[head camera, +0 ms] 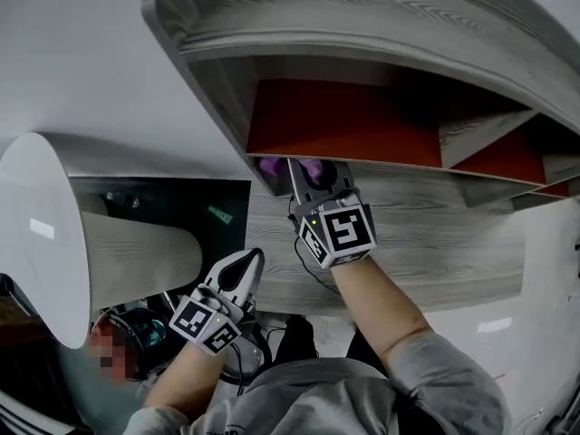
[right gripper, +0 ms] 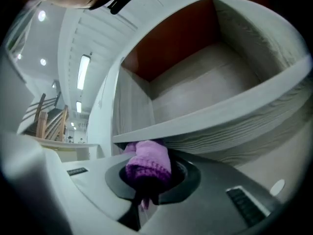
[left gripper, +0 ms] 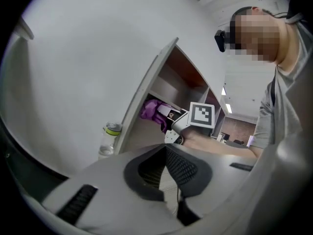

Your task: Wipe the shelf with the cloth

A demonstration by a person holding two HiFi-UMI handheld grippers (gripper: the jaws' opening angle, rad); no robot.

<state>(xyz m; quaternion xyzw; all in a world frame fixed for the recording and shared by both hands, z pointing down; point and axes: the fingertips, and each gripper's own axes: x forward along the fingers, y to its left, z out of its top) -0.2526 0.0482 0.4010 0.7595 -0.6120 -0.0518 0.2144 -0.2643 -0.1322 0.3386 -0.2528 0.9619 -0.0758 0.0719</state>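
Right gripper (right gripper: 146, 189) jaws clamped on the purple cloth (right gripper: 148, 161), and a wad of it bulges out past the tips. Left gripper (left gripper: 166, 148) jaws are pressed together with nothing between them. It hangs low and well apart from the shelf (head camera: 426, 220), out of the job.

The cloth sits at the far left end of the shelf, just beside the side wall (right gripper: 131, 106). It is tucked right up under the front edge of the board (right gripper: 220, 115) that floors the compartment with the red back panel (head camera: 344, 120). I can't confirm it is pressed against the wood; the edge hides the top of the wad.

Key relation: the board's long axis runs off to my right from the cloth, and the wall blocks anything further left. My guess is the next stroke has to go rightward along the grain, keeping the wad against the wood. My right hand is the one already there. Risk as I see it: the wad catching on the board's edge and pulling loose.
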